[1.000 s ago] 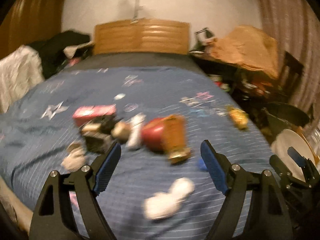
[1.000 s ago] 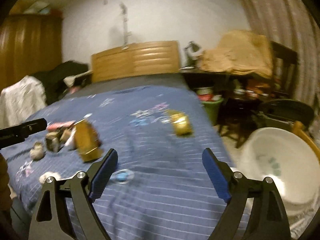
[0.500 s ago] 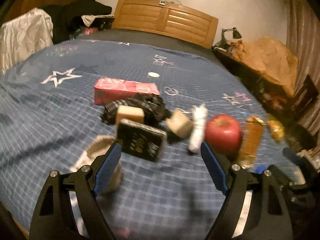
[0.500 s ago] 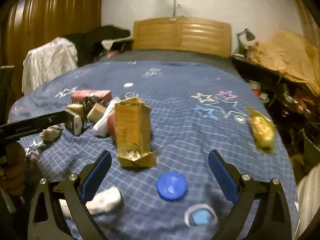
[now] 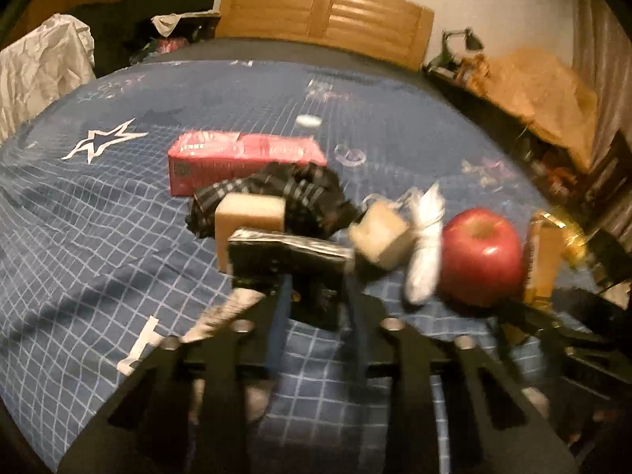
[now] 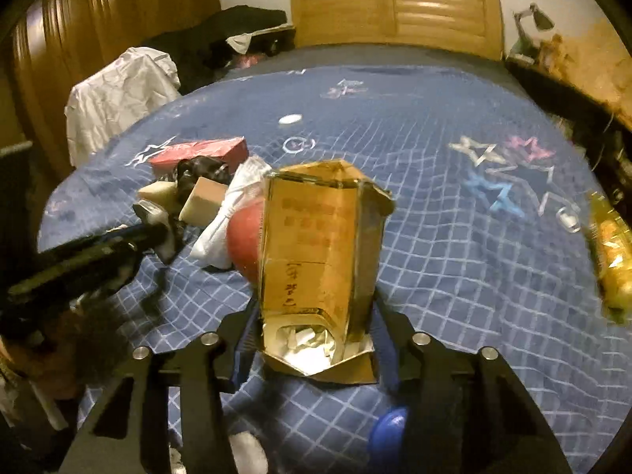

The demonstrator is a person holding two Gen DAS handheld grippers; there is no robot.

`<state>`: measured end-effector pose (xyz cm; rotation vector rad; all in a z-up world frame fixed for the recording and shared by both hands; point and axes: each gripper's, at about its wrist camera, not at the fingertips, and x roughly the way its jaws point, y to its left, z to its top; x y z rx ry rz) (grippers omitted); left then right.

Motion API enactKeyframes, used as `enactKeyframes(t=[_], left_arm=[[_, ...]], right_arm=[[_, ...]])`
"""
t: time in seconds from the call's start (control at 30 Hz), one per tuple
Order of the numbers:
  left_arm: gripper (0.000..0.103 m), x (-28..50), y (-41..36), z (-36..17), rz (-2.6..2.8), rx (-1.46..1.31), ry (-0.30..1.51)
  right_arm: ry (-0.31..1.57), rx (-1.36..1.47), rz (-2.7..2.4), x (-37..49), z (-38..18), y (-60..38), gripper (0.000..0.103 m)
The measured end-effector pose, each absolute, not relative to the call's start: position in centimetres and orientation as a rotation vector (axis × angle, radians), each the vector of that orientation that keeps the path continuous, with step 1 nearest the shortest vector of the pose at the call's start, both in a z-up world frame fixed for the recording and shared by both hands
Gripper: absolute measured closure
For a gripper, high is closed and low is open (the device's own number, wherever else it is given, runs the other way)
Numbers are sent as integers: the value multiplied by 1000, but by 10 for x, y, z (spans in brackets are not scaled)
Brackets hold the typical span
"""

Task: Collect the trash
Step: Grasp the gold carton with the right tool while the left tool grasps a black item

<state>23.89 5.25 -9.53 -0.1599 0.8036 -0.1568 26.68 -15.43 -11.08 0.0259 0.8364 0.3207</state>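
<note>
Trash lies scattered on a blue star-print bedspread [image 5: 118, 245]. My left gripper [image 5: 316, 308] is closing its jaws, and they pinch a black packet with a silver edge [image 5: 288, 256]. My right gripper [image 6: 316, 339] is closing too, its pads against both sides of a torn yellow carton [image 6: 320, 252] with crumpled paper inside. A red apple [image 5: 480, 256] sits between the two, partly hidden behind the carton in the right wrist view. Around the packet lie two beige blocks [image 5: 249, 211], a dark plaid cloth [image 5: 300, 189] and a white wad [image 5: 424, 245].
A pink box [image 5: 241, 158] lies behind the pile, with a small white cap [image 5: 308, 120] farther back. A blue lid [image 6: 389, 430] sits under my right gripper and a yellow snack bag [image 6: 612, 245] near the bed's right edge. Clothes are piled at the left by the wooden headboard [image 6: 395, 12].
Both grippers moved forward and down to the pile. The left jaws, wide before, have come in onto the black packet; the right jaws have come in around the yellow carton.
</note>
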Motion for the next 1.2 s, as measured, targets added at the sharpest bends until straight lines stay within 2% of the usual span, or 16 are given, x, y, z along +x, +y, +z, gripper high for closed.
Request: enactKeyframes(t=[0.1, 0.47, 0.77, 0.97, 1.07, 1.2], left_arm=[[91, 226, 61, -84, -176, -201, 769], [103, 180, 71, -45, -266, -274, 684], [103, 148, 67, -32, -319, -226, 663], [103, 134, 67, -60, -317, -150, 691], [98, 127, 60, -70, -309, -88, 653], [80, 130, 70, -64, -275, -127, 638]], right_arm=[[820, 52, 333, 255, -102, -157, 52], [697, 77, 326, 191, -53, -173, 52], [631, 110, 307, 134, -21, -189, 52], [667, 164, 316, 99, -32, -197, 52], [686, 174, 316, 89, -41, -199, 52], [686, 190, 311, 83, -43, -203, 52]])
